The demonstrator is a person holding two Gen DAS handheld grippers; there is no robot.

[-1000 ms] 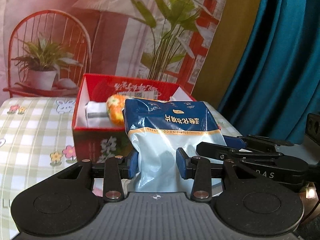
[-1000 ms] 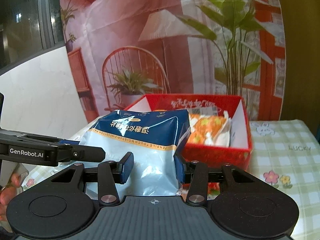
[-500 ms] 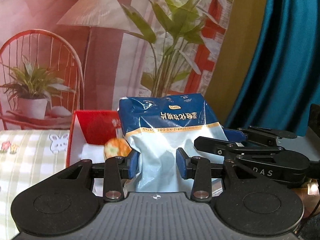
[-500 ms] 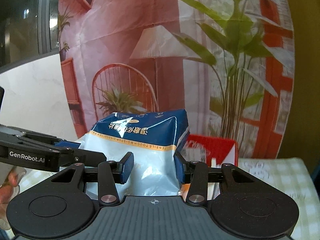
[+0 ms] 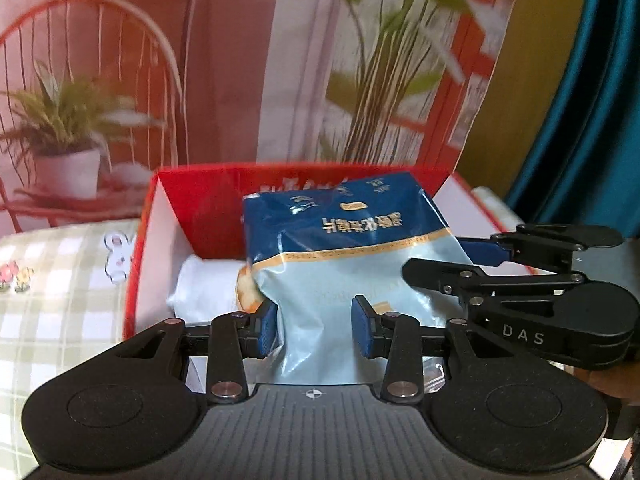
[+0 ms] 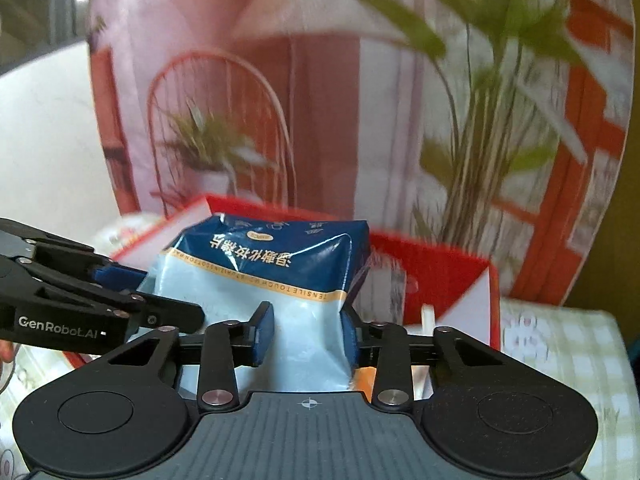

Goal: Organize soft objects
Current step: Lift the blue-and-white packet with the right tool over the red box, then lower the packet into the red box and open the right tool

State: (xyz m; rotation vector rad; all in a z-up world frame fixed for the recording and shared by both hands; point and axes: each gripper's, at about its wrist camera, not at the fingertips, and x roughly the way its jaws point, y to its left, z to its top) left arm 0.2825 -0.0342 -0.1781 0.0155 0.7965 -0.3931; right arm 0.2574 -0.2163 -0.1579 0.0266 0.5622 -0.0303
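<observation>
A soft pack of cotton pads, dark blue on top and pale blue below, hangs over the open red box. My left gripper is shut on the pack's lower pale part, its blue pads pinching it from both sides. My right gripper grips the same pack from the other side, its jaws closing and creasing the wrapper. Each gripper shows in the other's view: the right gripper at the right, the left gripper at the left.
Inside the red box lie a white rolled item and an orange patterned item. The box stands on a checked tablecloth. A printed backdrop of a chair and plants hangs behind it. A teal curtain is on the right.
Both grippers carried the pack sideways until it came over the red box, which now opens right behind and under it. The right gripper's jaws have drawn closer on the pack.
</observation>
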